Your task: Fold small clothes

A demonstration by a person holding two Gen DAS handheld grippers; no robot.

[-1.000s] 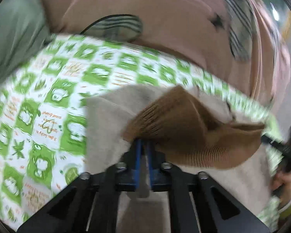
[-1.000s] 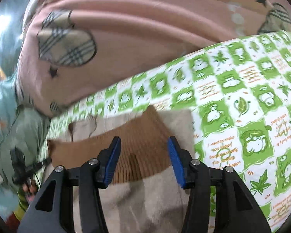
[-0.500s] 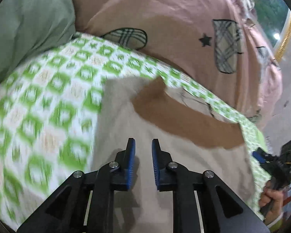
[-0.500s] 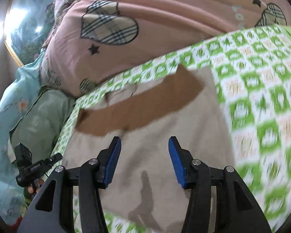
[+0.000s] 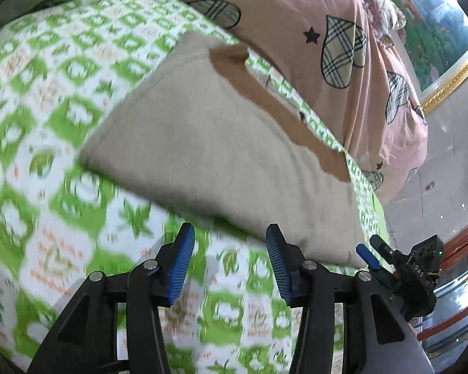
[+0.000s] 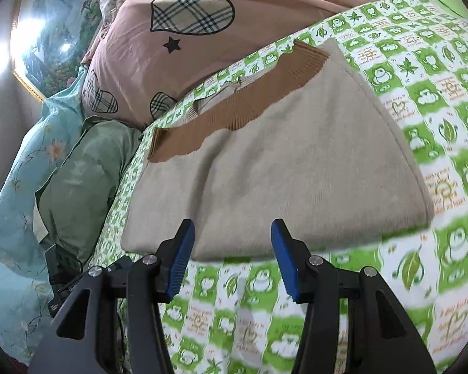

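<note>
A small beige garment (image 5: 221, 143) lies flat on the green-and-white checked sheet (image 5: 56, 99) of a bed, filling the middle of both views. Its brown ribbed band (image 6: 234, 103) runs along the far edge. In the right wrist view the band climbs from middle left toward upper right, so the garment's long axis runs along that diagonal — the band faces the pink quilt (image 6: 265, 25) at the top of the frame, and the plain beige edge faces the camera. In the left wrist view the same garment slants the other way: the band (image 5: 265, 93) drops from upper centre to middle right, and the beige body spreads toward the lower right.

The left tongs (image 5: 231, 258) stand wide apart at the bottom centre of their frame, holding nothing, with the blue pads (image 5: 181, 265) over the checked sheet just short of the garment's near edge. The right tongs (image 6: 232, 257) are likewise spread wide and hold nothing, their tips level with the near beige edge.

The right tongs also show at the lower right of the left wrist view (image 5: 374, 255). A green pillow (image 6: 81, 168) and a pale blue floral cloth (image 6: 12, 193) lie at the left of the right wrist view.
</note>
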